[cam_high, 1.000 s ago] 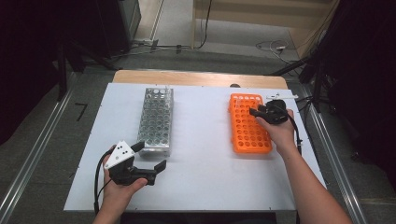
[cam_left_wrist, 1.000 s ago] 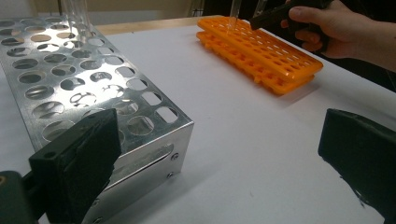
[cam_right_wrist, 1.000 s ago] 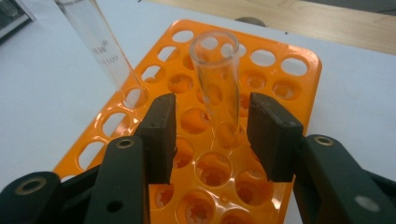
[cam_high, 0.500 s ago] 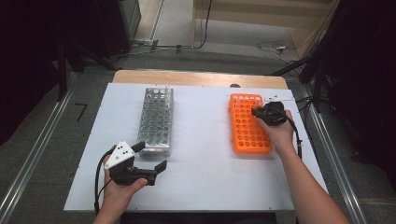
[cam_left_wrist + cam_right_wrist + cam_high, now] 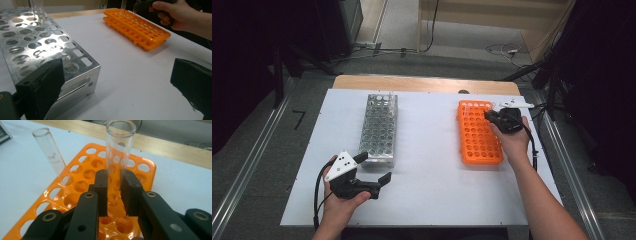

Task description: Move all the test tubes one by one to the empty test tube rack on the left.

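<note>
My right gripper [image 5: 114,178] is shut on a clear glass test tube [image 5: 120,142] and holds it upright at the far end of the orange rack [image 5: 140,170]. The tube's rounded bottom is close over the holes. A second glass tube [image 5: 51,152] stands tilted in a hole to its left. In the high view the right gripper [image 5: 488,115] is at the orange rack's [image 5: 479,132] far right corner. My left gripper [image 5: 374,167] rests open and holds nothing, just in front of the metal rack [image 5: 378,129]. Its black fingers [image 5: 42,87] frame the metal rack's near corner [image 5: 37,45].
Glass tubes [image 5: 37,10] stand at the metal rack's far end. The white table top [image 5: 432,165] lies open between the two racks. A wooden strip [image 5: 422,84] runs along the far edge. A small white part [image 5: 515,104] lies beyond the right hand.
The right gripper has shifted slightly at the far end of the orange rack. The left gripper has not moved.
</note>
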{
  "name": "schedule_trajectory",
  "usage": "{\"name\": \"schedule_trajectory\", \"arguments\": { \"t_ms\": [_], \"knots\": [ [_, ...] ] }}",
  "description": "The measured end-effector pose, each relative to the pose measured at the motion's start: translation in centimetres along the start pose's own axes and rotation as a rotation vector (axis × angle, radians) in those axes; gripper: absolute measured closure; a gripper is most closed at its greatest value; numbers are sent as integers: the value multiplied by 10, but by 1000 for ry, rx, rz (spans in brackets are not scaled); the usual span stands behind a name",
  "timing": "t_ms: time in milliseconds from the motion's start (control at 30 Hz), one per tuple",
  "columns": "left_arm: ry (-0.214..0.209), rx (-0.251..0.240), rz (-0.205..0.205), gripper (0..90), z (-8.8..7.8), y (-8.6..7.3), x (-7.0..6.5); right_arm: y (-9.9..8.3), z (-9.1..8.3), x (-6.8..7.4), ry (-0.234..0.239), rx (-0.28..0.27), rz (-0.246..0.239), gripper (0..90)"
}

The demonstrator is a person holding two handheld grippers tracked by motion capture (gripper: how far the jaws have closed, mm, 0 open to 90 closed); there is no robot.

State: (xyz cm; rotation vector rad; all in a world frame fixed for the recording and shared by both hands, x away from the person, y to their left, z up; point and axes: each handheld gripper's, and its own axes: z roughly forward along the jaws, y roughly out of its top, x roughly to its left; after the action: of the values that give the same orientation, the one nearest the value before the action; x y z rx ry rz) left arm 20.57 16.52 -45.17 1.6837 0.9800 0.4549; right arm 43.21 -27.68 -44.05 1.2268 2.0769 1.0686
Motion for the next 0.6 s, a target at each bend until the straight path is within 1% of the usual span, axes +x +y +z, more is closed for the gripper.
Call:
{"name": "schedule_trajectory", "arguments": {
  "t_ms": [67, 133, 300, 467, 600],
  "knots": [
    [-2, -3, 1, 0, 0, 0, 0, 1, -6, 1, 20, -18, -3, 740],
    [-3, -3, 2, 0, 0, 1, -1, 3, -12, 4, 31, -24, -9, 740],
    [-2, -9, 4, 0, 1, 2, -1, 4, -29, 13, 83, -45, -15, 740],
    [-3, -7, 5, 0, 2, 2, -1, -7, -43, 22, 157, -37, 0, 741],
    [-4, -11, 3, 0, 2, 3, -2, -19, -50, 35, 192, -20, -40, 740]
  ]
}}
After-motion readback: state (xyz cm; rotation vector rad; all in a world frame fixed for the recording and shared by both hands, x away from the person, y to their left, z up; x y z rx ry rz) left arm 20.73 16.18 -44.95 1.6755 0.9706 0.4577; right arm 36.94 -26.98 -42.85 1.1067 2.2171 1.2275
